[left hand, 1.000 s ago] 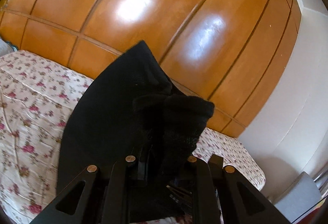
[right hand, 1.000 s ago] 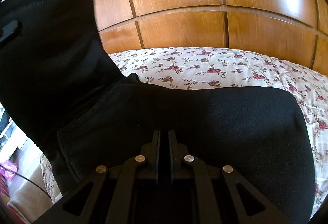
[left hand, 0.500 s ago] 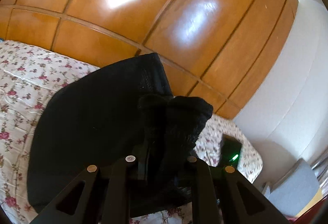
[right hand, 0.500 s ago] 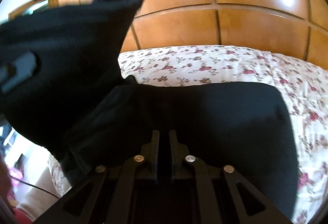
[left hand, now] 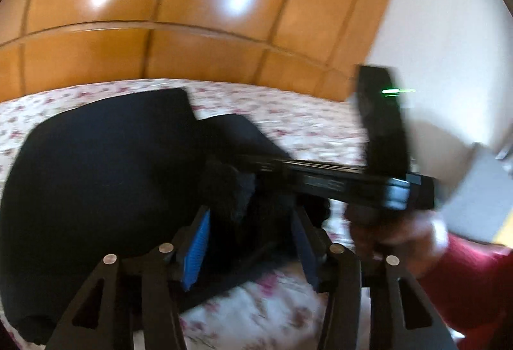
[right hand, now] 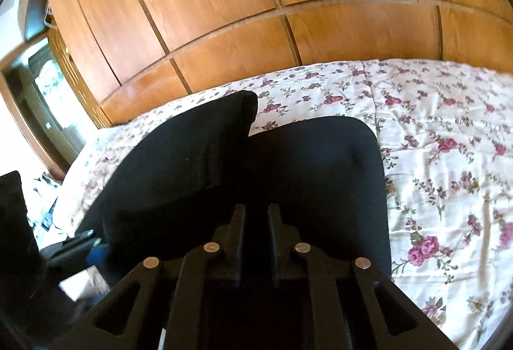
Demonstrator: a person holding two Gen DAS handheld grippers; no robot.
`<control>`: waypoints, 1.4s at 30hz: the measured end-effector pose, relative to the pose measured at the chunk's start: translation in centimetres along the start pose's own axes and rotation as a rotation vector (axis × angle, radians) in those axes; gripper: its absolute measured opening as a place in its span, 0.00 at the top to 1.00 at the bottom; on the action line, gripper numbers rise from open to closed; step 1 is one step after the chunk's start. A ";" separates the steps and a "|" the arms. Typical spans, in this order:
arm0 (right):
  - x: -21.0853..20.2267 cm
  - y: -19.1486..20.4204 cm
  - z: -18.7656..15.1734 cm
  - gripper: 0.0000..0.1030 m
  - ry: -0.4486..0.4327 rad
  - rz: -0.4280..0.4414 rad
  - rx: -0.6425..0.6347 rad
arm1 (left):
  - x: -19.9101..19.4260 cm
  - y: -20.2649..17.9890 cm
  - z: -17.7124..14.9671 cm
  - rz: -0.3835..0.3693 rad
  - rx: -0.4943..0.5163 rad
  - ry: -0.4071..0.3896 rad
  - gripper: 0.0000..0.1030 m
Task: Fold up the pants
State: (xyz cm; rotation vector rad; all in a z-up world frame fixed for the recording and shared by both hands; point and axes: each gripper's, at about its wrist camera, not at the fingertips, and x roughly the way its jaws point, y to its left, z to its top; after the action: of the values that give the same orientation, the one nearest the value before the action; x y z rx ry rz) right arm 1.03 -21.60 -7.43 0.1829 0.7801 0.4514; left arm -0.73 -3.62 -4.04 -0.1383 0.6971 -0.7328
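pants [right hand: 288, 164] folded near bed [right hand: 449, 125] edge; left hand-held gripper [left hand: 250, 241] opening; right hand-held gripper [right hand: 256, 221] opening over cloth

Black pants [right hand: 288, 164], folded over, lying on floral bedspread [right hand: 449, 132]

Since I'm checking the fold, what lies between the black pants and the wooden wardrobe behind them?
Only a strip of the flowered bedspread: in the right wrist view it runs bare between the pants and the wardrobe.
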 end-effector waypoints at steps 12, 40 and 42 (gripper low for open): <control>-0.4 0.1 1.0 0.45 0.015 0.112 0.104 | -7.6 8.1 0.4 0.188 -0.309 -0.208 0.47; 2.6 3.0 3.6 0.85 0.143 0.221 0.199 | -6.2 15.1 -3.2 0.246 -0.562 -0.075 0.33; 1.0 3.5 4.1 0.85 0.106 0.234 0.173 | -6.2 13.9 -2.4 0.244 -0.531 -0.075 0.33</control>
State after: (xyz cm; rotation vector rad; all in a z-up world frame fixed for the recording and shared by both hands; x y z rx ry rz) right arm 3.40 -18.00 -4.06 0.4176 0.9071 0.6190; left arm 2.37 11.08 -7.39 -0.5523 0.8078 -0.2942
